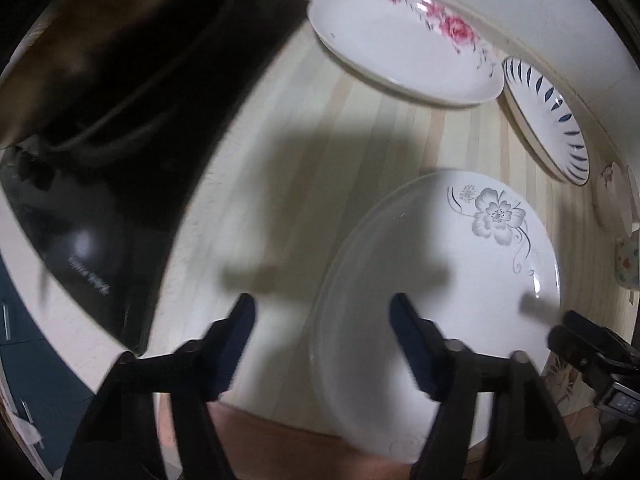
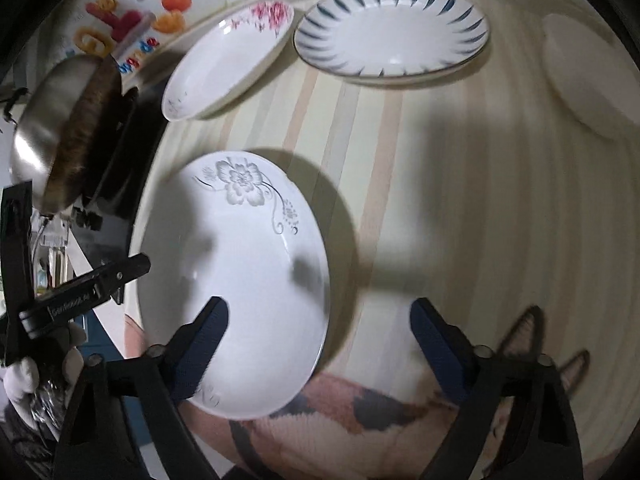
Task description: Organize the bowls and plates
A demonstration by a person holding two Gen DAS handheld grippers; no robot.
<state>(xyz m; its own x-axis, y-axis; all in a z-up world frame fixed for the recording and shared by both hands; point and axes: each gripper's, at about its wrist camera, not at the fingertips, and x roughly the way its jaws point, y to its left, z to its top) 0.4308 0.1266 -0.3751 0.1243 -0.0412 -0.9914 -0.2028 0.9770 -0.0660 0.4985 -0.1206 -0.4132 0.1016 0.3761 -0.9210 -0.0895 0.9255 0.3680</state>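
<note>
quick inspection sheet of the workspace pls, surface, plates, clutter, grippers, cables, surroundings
surface: pale striped wooden counter, shadows of both grippers fall on it
job's things: grey-flower plate nearest; pink-flower plate and blue-dash plate side by side at the back; plain white dish at far right; all lie separate, none stacked
clutter: steel pan on a black stove left of the plates
grippers: left gripper open, straddling the grey-flower plate's left rim; right gripper open, straddling its right rim; neither pressing on it
cables: nothing seen
surroundings: light wall behind, fruit-print sheet at back left; patterned cloth at the counter's near edge
</note>
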